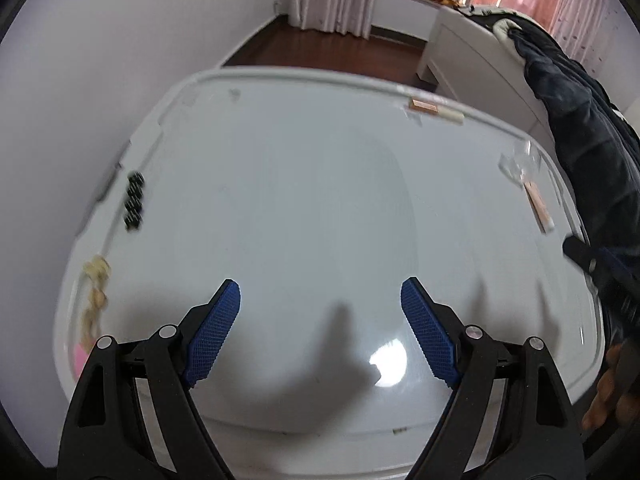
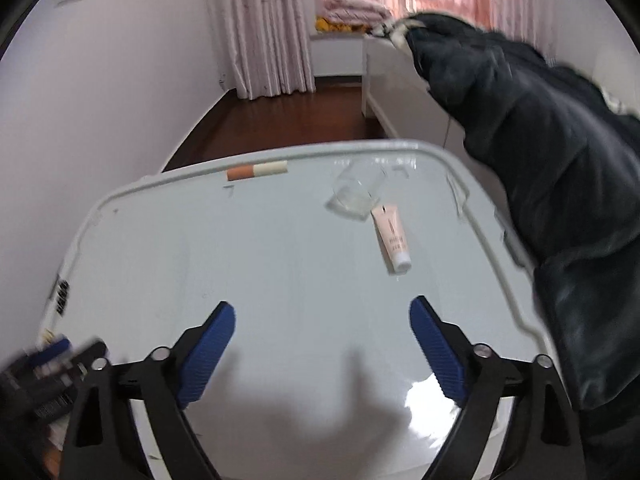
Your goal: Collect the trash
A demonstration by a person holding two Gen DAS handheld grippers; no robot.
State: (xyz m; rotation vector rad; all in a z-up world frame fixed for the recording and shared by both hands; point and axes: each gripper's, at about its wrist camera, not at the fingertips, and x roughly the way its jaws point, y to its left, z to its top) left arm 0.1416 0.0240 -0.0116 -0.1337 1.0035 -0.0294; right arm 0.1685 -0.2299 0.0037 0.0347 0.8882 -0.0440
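Observation:
On the white table [image 1: 300,208] lie a pink-and-white tube [image 2: 392,238], a clear plastic cup [image 2: 356,192] on its side, and an orange-and-white stick [image 2: 257,171] at the far edge. They also show in the left wrist view: tube [image 1: 538,206], cup [image 1: 518,164], stick [image 1: 436,109]. Yellowish crumpled scraps [image 1: 96,284] lie at the left edge. My left gripper [image 1: 320,332] is open and empty above the table. My right gripper [image 2: 322,350] is open and empty, well short of the tube.
Several small black pieces [image 1: 134,204] sit near the table's left edge. A dark jacket [image 2: 540,160] hangs at the right. A white wall is at the left. A bed frame [image 1: 472,60] and curtains stand beyond.

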